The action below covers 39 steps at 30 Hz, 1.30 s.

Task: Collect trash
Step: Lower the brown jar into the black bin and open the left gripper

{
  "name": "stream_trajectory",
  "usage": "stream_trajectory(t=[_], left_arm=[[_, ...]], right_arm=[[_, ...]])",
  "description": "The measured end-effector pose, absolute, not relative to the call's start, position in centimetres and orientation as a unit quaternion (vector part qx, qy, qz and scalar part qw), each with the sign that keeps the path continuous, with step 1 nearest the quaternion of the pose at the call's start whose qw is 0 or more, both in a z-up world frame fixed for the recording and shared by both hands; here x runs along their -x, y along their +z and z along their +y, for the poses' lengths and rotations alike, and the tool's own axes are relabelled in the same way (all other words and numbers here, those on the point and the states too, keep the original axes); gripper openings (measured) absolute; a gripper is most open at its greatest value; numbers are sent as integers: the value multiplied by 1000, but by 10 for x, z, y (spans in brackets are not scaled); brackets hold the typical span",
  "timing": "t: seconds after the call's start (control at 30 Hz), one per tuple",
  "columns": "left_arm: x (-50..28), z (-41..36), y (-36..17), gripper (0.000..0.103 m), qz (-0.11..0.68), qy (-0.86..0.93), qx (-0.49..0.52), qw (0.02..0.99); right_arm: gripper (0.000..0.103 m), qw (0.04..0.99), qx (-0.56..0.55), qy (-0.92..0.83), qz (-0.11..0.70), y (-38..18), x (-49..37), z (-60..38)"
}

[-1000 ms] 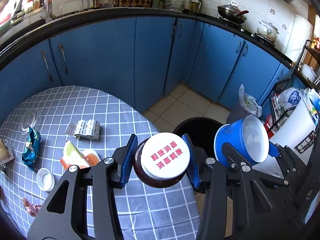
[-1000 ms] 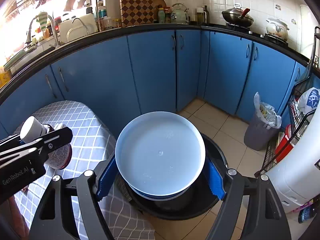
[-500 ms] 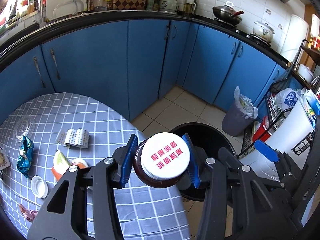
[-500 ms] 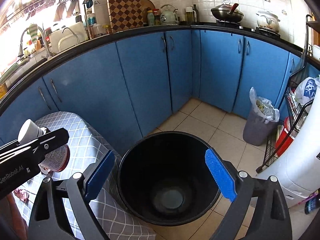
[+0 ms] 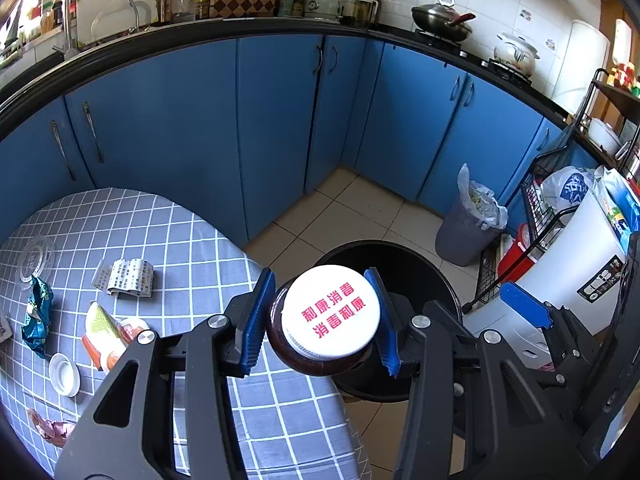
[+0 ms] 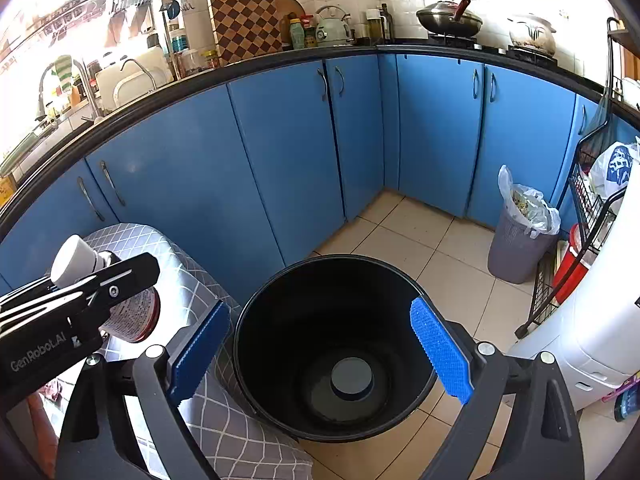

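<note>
My left gripper (image 5: 324, 320) is shut on a brown jar (image 5: 330, 318) with a white lid printed in red characters. It holds the jar at the table's edge, partly over the near rim of the black bin (image 5: 400, 256). From the right wrist view the jar (image 6: 132, 312) shows at the left. My right gripper (image 6: 320, 350) hangs open and empty above the black bin (image 6: 248, 320), where a blue bowl (image 6: 352, 374) lies upside down on the bottom. Loose trash lies on the checked table (image 5: 200, 248): a folded paper (image 5: 124, 278), an orange packet (image 5: 108, 334), a blue wrapper (image 5: 38, 316).
A grey bin with a full bag (image 5: 468, 232) stands on the tiled floor by the blue cabinets (image 5: 280, 120). A white appliance (image 5: 568, 272) and a wire rack (image 5: 540, 208) stand at the right. A white lid (image 5: 64, 374) lies near the table's front.
The right gripper's jaws opened and the blue bowl dropped into the black bin. The left gripper carried the jar rightward, toward the bin's rim.
</note>
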<state>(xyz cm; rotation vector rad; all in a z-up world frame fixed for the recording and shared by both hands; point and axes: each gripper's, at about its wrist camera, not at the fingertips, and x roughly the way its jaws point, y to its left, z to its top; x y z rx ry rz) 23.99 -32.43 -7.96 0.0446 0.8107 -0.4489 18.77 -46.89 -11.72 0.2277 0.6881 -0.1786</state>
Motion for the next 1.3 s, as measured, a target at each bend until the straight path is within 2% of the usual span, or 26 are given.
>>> stream_trajectory(t=[0.7, 0.73, 0.77, 0.8, 0.87, 1.3], left_arm=[[-240, -368, -68, 48, 362, -235, -61, 900], [-240, -369, -68, 51, 361, -233, -64, 901], [-242, -370, -68, 64, 359, -229, -68, 902], [-241, -370, -68, 81, 358, -227, -68, 903], [-238, -365, -67, 90, 348, -231, -56, 907], [-231, -335, -69, 90, 350, -207, -56, 912]], right_arm=[[89, 930, -127, -101, 331, -118, -174, -487], [89, 929, -126, -102, 331, -118, -173, -488], [89, 929, -126, -103, 331, -117, -174, -488], [89, 929, -126, -103, 331, -117, -173, -489], [89, 929, -127, -102, 332, -118, -173, -489], [89, 930, -121, -89, 337, -114, -169, -474]])
